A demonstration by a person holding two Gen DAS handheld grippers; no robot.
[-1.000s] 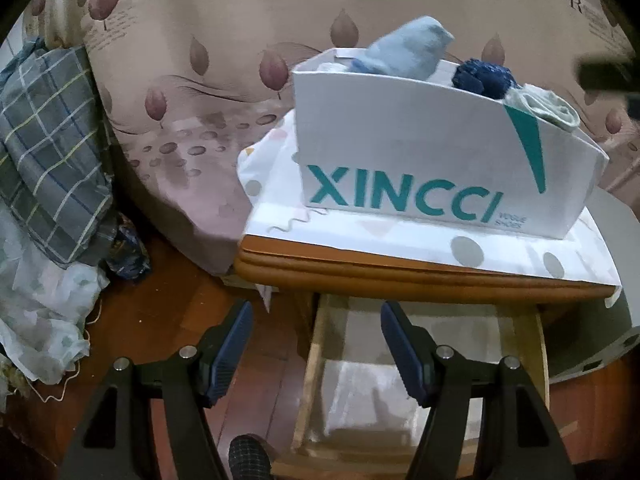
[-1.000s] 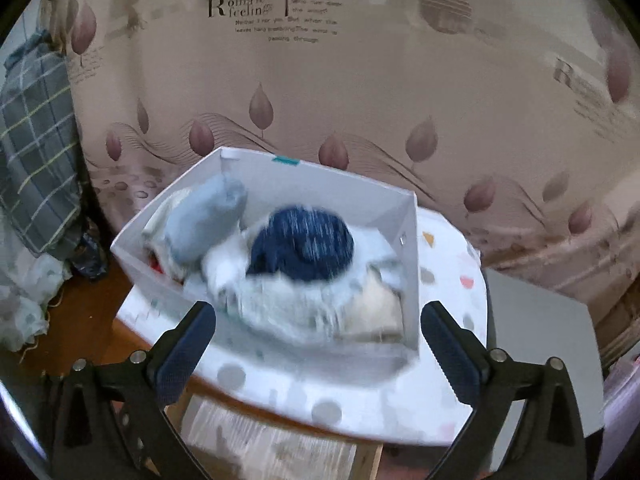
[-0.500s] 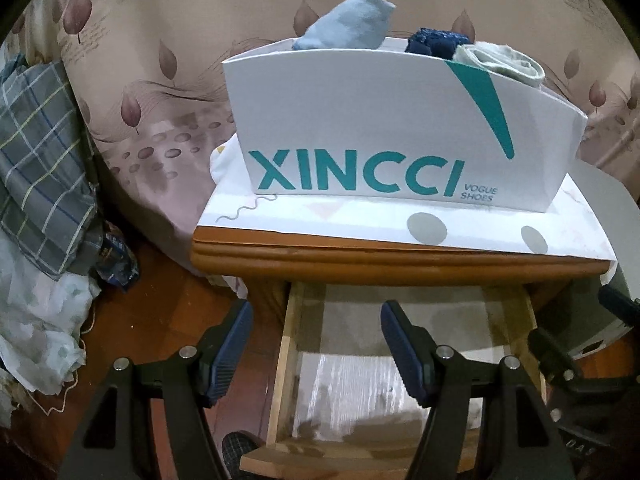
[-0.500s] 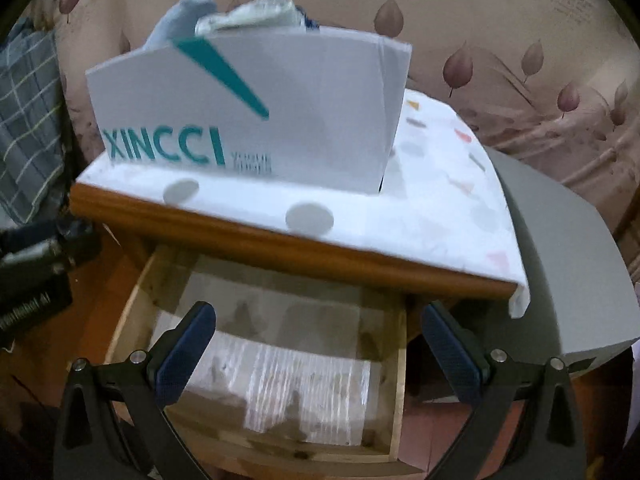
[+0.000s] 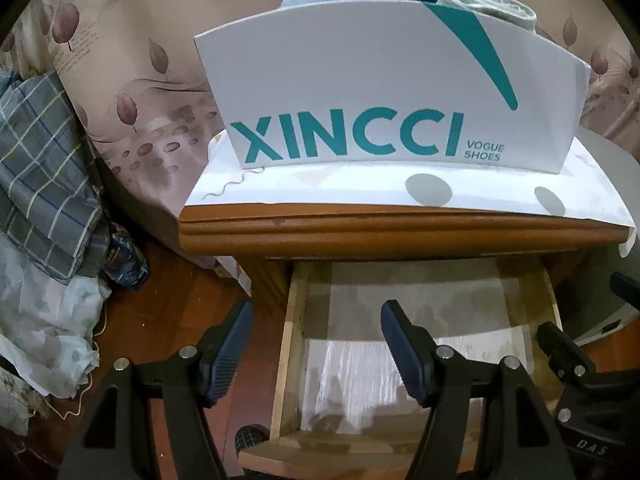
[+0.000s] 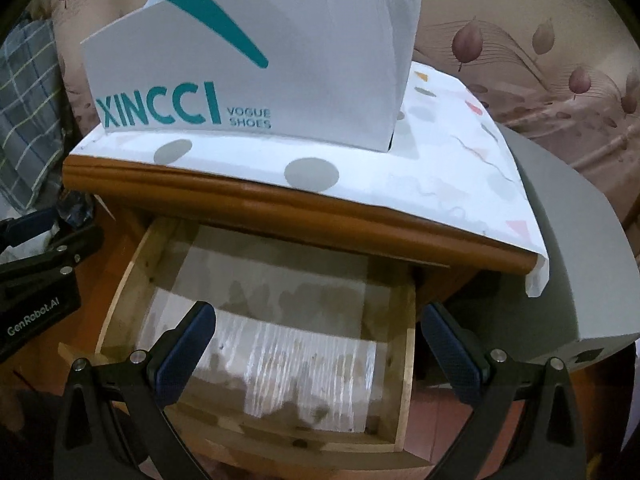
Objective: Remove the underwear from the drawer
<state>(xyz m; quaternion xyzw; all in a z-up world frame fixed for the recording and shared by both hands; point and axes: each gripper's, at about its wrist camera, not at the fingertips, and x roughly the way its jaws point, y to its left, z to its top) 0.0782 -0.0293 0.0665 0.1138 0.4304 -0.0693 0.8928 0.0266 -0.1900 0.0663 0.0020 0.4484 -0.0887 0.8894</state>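
Underwear (image 5: 486, 6) rolled in shoebox (image 5: 384, 92), pale blue, navy, grey-green.

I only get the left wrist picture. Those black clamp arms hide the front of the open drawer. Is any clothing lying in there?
Observer: The right wrist view shows the drawer floor nearly to its front wall: just a shiny lining sheet, no clothing that I can see.
Operator: And the grey sliver at my right edge?
Observer: A grey box, standing beside the nightstand on that side.
Operator: Is the other clamp holding something?
Observer: No. The right gripper hangs over the drawer, jaws wide apart, nothing between them.
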